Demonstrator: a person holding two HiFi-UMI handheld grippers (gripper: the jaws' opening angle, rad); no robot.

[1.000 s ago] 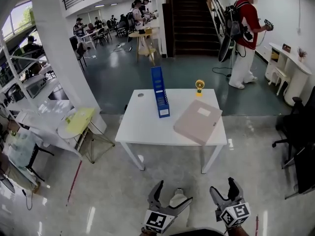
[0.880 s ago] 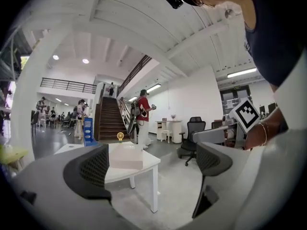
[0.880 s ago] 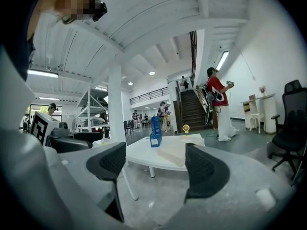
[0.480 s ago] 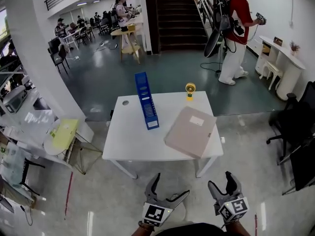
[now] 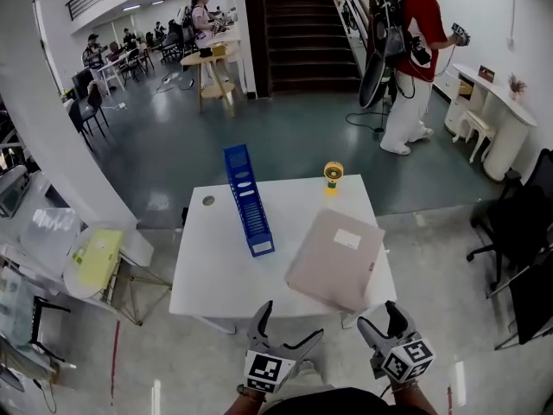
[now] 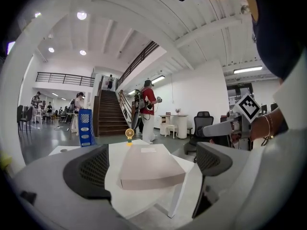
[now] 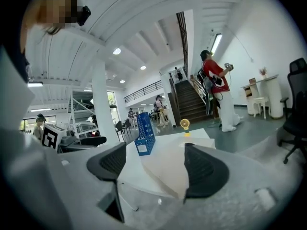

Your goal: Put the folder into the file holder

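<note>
Though flat on table, folder (beige).

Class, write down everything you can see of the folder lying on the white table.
The folder is thick and box-like, pale beige, with a smooth cover that looks like card or plastic. It is closed and lies flat, askew, on the near right part of the white table. A small white label sits on top, toward the far end. Its near corner reaches the table's front edge. Only the table touches it.
</note>
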